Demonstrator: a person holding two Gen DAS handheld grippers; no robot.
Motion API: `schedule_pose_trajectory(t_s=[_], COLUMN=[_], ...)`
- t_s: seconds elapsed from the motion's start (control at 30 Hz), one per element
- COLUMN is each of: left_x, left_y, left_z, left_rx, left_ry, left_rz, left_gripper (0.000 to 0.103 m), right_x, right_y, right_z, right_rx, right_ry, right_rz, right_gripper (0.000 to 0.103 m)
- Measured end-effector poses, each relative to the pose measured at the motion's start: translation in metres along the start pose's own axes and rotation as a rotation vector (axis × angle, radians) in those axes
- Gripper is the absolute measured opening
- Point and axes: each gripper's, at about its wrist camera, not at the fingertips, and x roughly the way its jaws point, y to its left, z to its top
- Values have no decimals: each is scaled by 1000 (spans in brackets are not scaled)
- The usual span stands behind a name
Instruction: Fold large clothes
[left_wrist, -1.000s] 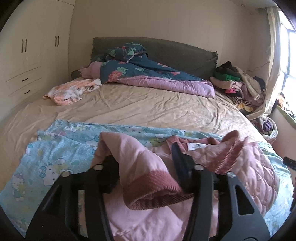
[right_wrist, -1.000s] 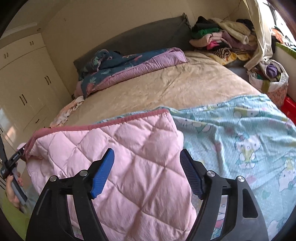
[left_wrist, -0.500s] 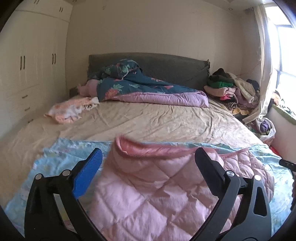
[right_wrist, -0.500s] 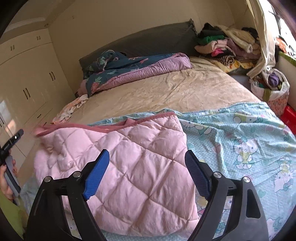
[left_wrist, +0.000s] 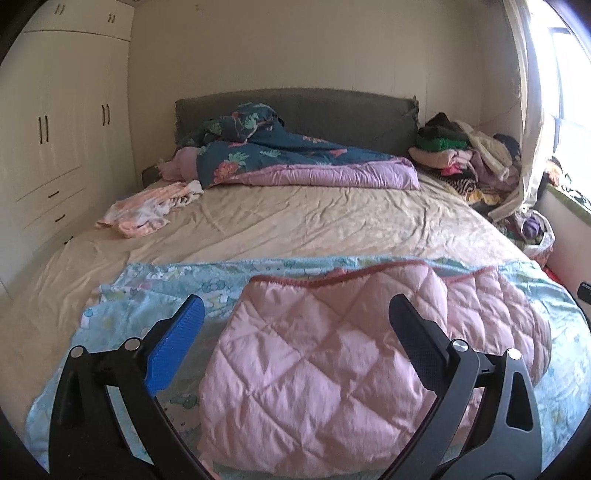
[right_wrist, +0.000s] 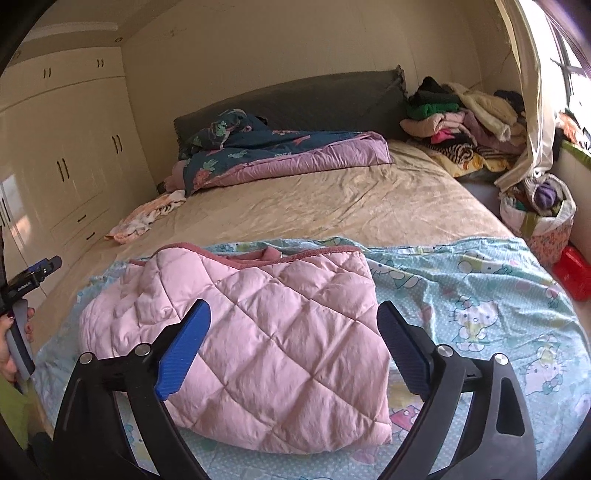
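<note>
A pink quilted jacket (left_wrist: 332, 373) (right_wrist: 258, 332) lies folded in a thick bundle on a light blue cartoon-print sheet (left_wrist: 155, 280) (right_wrist: 480, 295) at the near end of the bed. My left gripper (left_wrist: 295, 328) hovers above the bundle, open, with no cloth between its fingers. My right gripper (right_wrist: 293, 328) hangs over the same bundle from the other side, its jaws still opening and free of the cloth. The left gripper (right_wrist: 26, 284) and the hand holding it also show at the left edge of the right wrist view.
The beige bed (left_wrist: 314, 221) holds a dark floral duvet (left_wrist: 280, 155) at the headboard, a small pink garment (left_wrist: 147, 210) at the left and a clothes pile (left_wrist: 461, 155) at the right. Wardrobes (left_wrist: 55, 129) line the left wall. A filled bag (right_wrist: 539, 210) and a red object (right_wrist: 572, 273) stand beside the bed.
My left gripper let go of the jacket's ribbed cuff, opened wide and drew back. The right gripper spread wider and rose. The jacket settled into a flat folded bundle.
</note>
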Motion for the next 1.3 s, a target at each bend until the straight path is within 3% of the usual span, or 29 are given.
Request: schedule_pose_trajectory(t_s=[0.17, 0.33, 0.53, 0.6, 0.63, 0.67, 0.7, 0.73, 0.77, 0.83, 0.87, 0.93, 1.1, 1.3], left_x=[6, 23, 61, 75, 80, 84, 85, 87, 89, 93, 97, 104, 136, 156], left_y=[2, 16, 52, 60, 62, 62, 62, 62, 59, 55, 51, 47, 46, 44], left_z=[-17, -39, -85, -100, -105, -107, -107, -106, -103, -97, -93, -83, -72, -77], left_rx=[26, 18, -144, -189, -199, -205, -210, -214, -206, -184, -166, -131, -101, -103], left_ry=[43, 108, 254, 299, 307, 310, 308, 306, 295, 283, 278, 266, 294, 317], left_rz=[17, 30, -27, -33, -38, -46, -52, -54, -47, -25, -17, 10, 64, 88], left_gripper=[94, 94, 94, 94, 94, 93, 93, 86, 62, 40, 33, 30, 32, 39], right_x=[6, 36, 83, 97, 103, 108, 116, 119, 121, 125, 127, 135, 170, 207], right_y=[-3, -16, -34, -43, -46, -50, -53, -54, -52, -49, -47, -42, -41, -47], right_z=[-9, -24, -52, -58, -60, -62, -64, -63, -62, -53, -48, -34, -16, -23], right_rx=[-20, -35, -23, 16, 30, 44, 66, 79, 84, 88, 85, 75, 67, 60], right_ry=[15, 96, 197, 226, 236, 247, 262, 258, 246, 215, 202, 190, 225, 281], right_rz=[-45, -138, -199, -185, -178, -163, -124, -122, -129, -134, -143, -173, -234, -287], right_gripper=[93, 94, 93, 93, 84, 64, 58, 50, 36, 27, 24, 23, 22, 22])
